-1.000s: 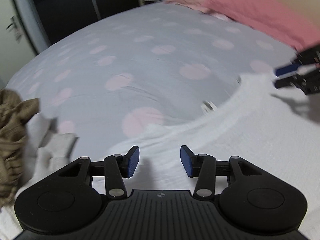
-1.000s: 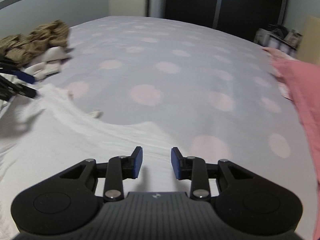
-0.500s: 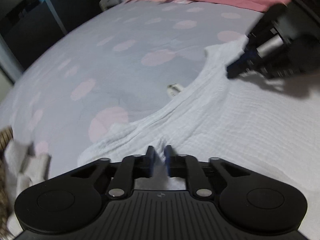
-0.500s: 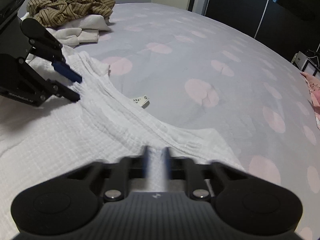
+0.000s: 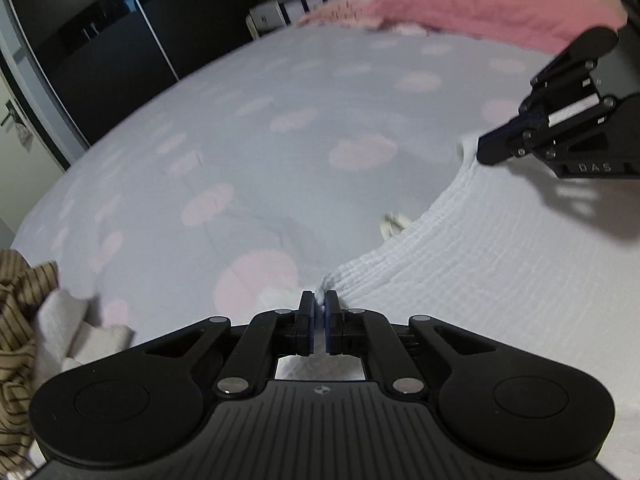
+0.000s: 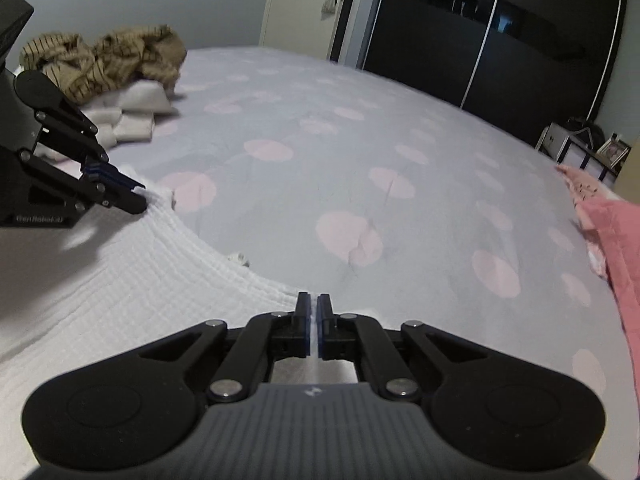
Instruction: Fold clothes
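Fabric of the white garment (image 5: 500, 280) looks soft, limp; I have left gripper (image 5: 319, 312) and right gripper (image 6: 313, 312) clamped on its neckline corners.

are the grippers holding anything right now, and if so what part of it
Both hold the white garment by its curved top edge: the left gripper pinches one end, the right gripper the other.

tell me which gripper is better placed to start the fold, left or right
Neither clearly. The left gripper and right gripper are each shut on one end of the white garment's neckline edge, so lifting both together looks likeliest. The striped brown pile crowds the left side.
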Available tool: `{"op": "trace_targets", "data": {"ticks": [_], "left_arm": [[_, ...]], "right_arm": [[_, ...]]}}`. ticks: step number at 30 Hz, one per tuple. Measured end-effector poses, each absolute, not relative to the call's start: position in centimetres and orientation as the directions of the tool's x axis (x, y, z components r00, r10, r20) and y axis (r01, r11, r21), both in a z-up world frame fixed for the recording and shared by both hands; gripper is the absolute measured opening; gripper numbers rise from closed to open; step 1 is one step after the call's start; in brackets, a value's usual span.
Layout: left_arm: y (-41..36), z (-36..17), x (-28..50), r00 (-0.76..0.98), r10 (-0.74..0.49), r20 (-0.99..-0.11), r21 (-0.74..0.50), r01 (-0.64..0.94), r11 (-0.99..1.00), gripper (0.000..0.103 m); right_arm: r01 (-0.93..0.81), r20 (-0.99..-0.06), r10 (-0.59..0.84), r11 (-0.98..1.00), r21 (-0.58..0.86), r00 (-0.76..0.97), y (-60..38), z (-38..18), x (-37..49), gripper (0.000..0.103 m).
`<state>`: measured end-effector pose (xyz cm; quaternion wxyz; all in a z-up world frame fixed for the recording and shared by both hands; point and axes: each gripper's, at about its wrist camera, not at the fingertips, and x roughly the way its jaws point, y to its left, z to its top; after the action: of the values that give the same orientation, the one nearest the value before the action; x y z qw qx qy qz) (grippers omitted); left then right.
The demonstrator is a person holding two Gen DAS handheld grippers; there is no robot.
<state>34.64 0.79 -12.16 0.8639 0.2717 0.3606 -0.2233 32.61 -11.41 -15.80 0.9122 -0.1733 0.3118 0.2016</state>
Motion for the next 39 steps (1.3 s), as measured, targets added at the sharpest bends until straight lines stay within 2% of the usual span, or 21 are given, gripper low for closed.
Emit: {"op": "trace_targets", "data": {"ticks": [5, 7, 10, 11, 12, 14, 19, 25, 29, 34, 39], "left_arm": [[0.6, -12.8, 34.8, 0.635, -0.178, -0.752, 0.313, 0.582, 0.751, 0.003], [0.4, -12.7, 35.1, 0.629, -0.165, -0.760, 0.306, 0.570, 0.763, 0.006], [0.5, -11.9, 35.2, 0.639, -0.146, -0.755, 0.304, 0.539, 0.786, 0.028], [0.7, -11.5, 35.1, 0.645, -0.149, -0.750, 0.300, 0.531, 0.793, 0.039], [0.9, -11.0, 34.9, 0.653, -0.150, -0.742, 0.302, 0.525, 0.796, 0.045], [1.4, -10.1, 34.3, 0.665, -0.147, -0.732, 0.310, 0.518, 0.798, 0.045], [2.9, -7.8, 31.9, 0.649, -0.165, -0.742, 0.280, 0.525, 0.804, 0.044], [2.8, -6.5, 27.0, 0.609, -0.238, -0.756, 0.246, 0.603, 0.759, 0.027], [1.6, -5.6, 23.0, 0.562, -0.314, -0.765, 0.186, 0.660, 0.728, 0.018], [-0.2, -6.2, 17.9, 0.495, -0.343, -0.798, 0.167, 0.730, 0.663, 0.017], [-0.5, -9.0, 16.0, 0.496, -0.276, -0.823, 0.171, 0.680, 0.713, 0.017]], "right_arm": [[-0.477, -0.687, 0.231, 0.858, -0.190, 0.689, -11.1, -17.7, 33.3, 0.004], [-0.476, -0.701, 0.227, 0.860, -0.182, 0.677, -11.2, -18.0, 33.5, 0.005], [-0.461, -0.699, 0.214, 0.868, -0.184, 0.682, -11.2, -17.5, 33.3, 0.010], [-0.455, -0.699, 0.208, 0.871, -0.186, 0.684, -11.2, -17.3, 33.2, 0.020], [-0.442, -0.690, 0.197, 0.876, -0.196, 0.696, -11.4, -17.0, 32.9, 0.033], [-0.422, -0.677, 0.181, 0.883, -0.208, 0.713, -12.0, -16.1, 32.3, 0.037], [-0.402, -0.673, 0.193, 0.900, -0.170, 0.714, -15.0, -13.6, 30.2, 0.037], [-0.480, -0.678, 0.299, 0.872, -0.091, 0.671, -17.4, -11.9, 24.5, 0.035], [-0.568, -0.680, 0.381, 0.821, -0.063, 0.627, -16.6, -11.5, 20.2, 0.026], [-0.687, -0.688, 0.479, 0.725, -0.040, 0.545, -13.8, -12.1, 15.4, 0.026], [-0.749, -0.725, 0.489, 0.660, -0.056, 0.485, -11.2, -14.1, 14.3, 0.025]]}}
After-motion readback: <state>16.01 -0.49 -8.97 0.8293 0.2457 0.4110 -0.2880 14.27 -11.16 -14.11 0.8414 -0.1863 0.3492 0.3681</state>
